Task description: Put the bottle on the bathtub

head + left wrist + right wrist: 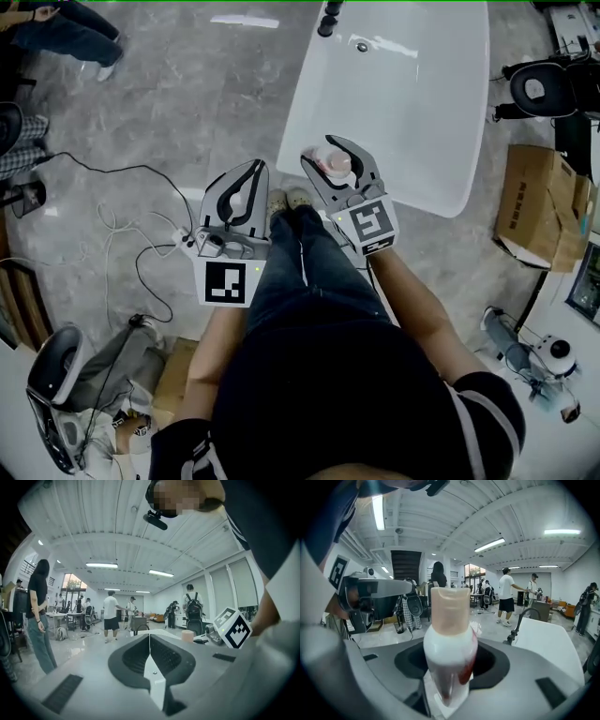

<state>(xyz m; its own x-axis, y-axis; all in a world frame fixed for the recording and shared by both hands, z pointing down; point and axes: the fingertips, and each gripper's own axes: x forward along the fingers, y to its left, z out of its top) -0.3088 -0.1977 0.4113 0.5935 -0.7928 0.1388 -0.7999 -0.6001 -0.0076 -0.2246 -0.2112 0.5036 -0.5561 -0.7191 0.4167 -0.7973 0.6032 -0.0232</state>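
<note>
Bottle point(449, 644), pink cap up, sits clamped in the right gripper point(329, 151), held upright, probably so it can stand on landing. Left gripper point(255, 170) is alongside, jaws together, empty. White bathtub point(422, 112) is just beyond; the bottle is not yet on it.

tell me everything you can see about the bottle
The bottle has a white rounded body that looks like plastic, a pinkish-beige flat cap, and a dark red patch low on its body. It is capped and held between the jaws of the right gripper, cap pointing away from the hand, seen against the bathtub's near rim.
</note>
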